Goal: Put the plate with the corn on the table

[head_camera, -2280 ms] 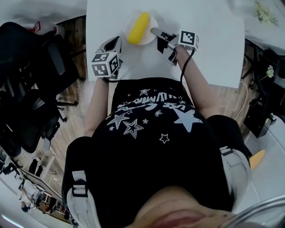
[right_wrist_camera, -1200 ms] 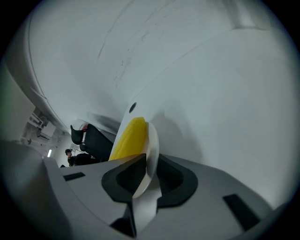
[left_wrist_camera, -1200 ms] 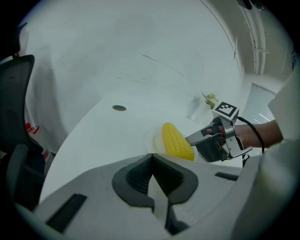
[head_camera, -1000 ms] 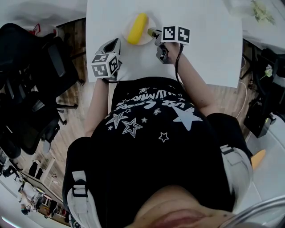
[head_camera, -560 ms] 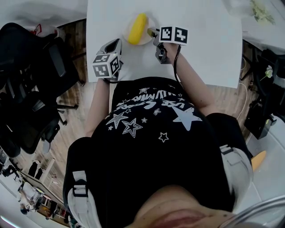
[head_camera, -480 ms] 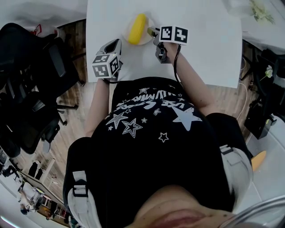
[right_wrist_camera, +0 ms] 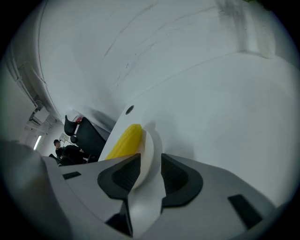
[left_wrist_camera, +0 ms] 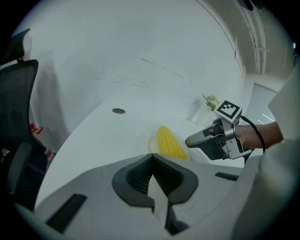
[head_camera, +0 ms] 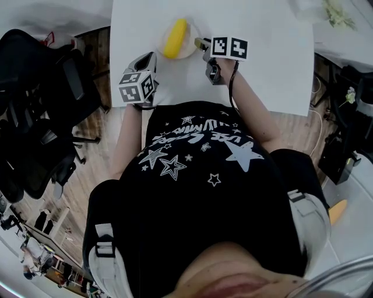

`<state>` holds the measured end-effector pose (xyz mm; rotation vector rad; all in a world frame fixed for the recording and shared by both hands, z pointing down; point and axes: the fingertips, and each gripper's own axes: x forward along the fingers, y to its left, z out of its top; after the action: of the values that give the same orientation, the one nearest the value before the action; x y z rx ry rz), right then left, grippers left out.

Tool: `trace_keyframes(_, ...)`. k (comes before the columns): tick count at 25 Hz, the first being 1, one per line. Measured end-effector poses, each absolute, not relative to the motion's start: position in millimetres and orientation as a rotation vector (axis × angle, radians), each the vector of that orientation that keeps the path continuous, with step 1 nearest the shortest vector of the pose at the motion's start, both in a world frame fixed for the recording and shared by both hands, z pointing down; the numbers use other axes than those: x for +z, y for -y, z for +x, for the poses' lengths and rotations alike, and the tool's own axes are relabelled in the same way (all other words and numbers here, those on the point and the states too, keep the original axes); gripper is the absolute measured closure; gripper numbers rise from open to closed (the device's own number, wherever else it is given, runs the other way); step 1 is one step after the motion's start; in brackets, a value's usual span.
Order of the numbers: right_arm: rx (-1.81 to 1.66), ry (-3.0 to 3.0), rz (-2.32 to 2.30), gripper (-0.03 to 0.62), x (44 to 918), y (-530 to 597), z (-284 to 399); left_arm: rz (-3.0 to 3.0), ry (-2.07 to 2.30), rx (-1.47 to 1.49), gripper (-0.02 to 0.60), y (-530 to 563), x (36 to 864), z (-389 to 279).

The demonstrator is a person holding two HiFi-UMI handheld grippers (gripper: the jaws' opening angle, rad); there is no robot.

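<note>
At twelve o'clock on the tabletop, right tongs are opening around the plate rim; left tongs closed, empty. Pulling back crooked could tip the corn.

So my spot is a plain white table on a floor of wood planks, brownish and a bit worn looking. On my left there's a black office chair with armrests, just off the table's edge, and another dark one nearer to me. Off to the far right there's a second white surface with a little sprig of greenery on it. The wall behind the table is bare white, evenly lit, no harsh shadows. The tabletop has a small round cable hole near the far edge.
</note>
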<state>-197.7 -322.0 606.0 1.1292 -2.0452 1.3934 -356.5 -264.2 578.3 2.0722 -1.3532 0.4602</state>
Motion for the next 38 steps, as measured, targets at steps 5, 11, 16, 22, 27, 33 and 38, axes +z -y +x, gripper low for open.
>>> trace_keyframes(5, 1.342, 2.075, 1.099, 0.487, 599.9, 318.0, -179.3, 2.043, 1.401, 0.439, 0.577, 257.2, 570.7, -347.9)
trace_keyframes(11, 1.237, 2.139, 1.018, 0.533, 582.7, 311.2, -163.3, 1.982, 1.484, 0.402, 0.577, 240.4, 559.8, -334.9)
trace_keyframes(16, 1.119, 2.198, 0.904, 0.554, 571.4, 300.9, -155.1, 1.942, 1.554, 0.379, 0.577, 224.9, 551.5, -319.2)
trace_keyframes(22, 1.022, 2.254, 0.818, 0.58, 557.0, 288.5, -134.4, 1.905, 1.626, 0.368, 0.577, 201.3, 537.9, -289.0)
trace_keyframes(27, 0.987, 2.3, 0.757, 0.586, 547.1, 274.6, -109.5, 1.879, 1.683, 0.364, 0.577, 180.3, 527.3, -259.7)
trace_keyframes(33, 0.935, 2.32, 0.633, 0.588, 545.4, 251.9, -78.4, 1.823, 1.772, 0.344, 0.577, 150.4, 518.2, -224.4)
trace_keyframes(38, 0.885, 2.346, 0.555, 0.588, 535.9, 231.9, -61.0, 1.777, 1.837, 0.292, 0.577, 120.5, 507.3, -199.2)
